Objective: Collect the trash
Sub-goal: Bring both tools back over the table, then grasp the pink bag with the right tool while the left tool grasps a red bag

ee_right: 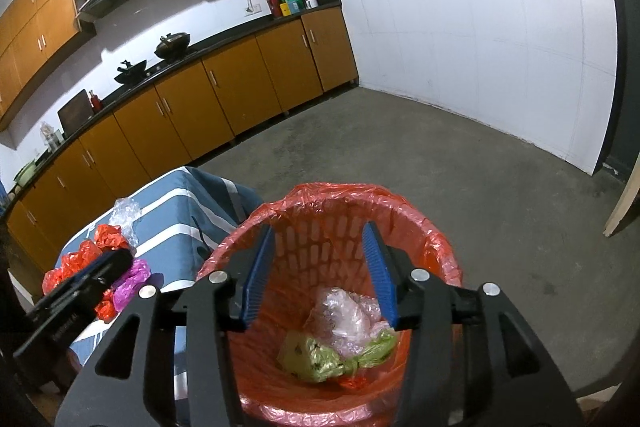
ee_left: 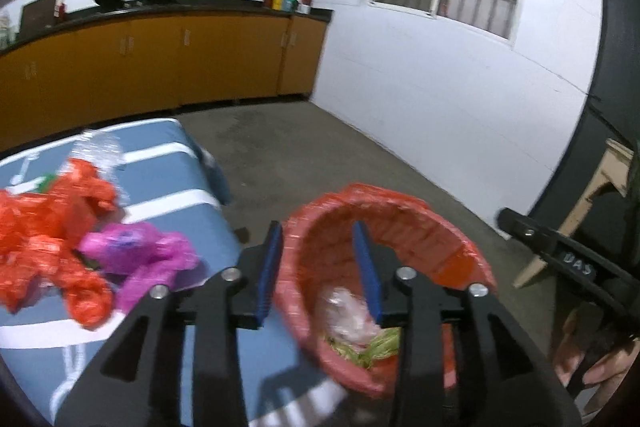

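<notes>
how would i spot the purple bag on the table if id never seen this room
Find the table with the blue and white striped cloth left of the red-lined bin. A heap of crumpled bags lies on it, and the purple bag sits at the heap's edge nearest the bin. It is the only purple piece: the rest are red bags and clear plastic.

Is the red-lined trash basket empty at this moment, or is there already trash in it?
Not empty. The trash basket holds a crumpled clear plastic bag and a green bag at its bottom, well below the rim.
</notes>
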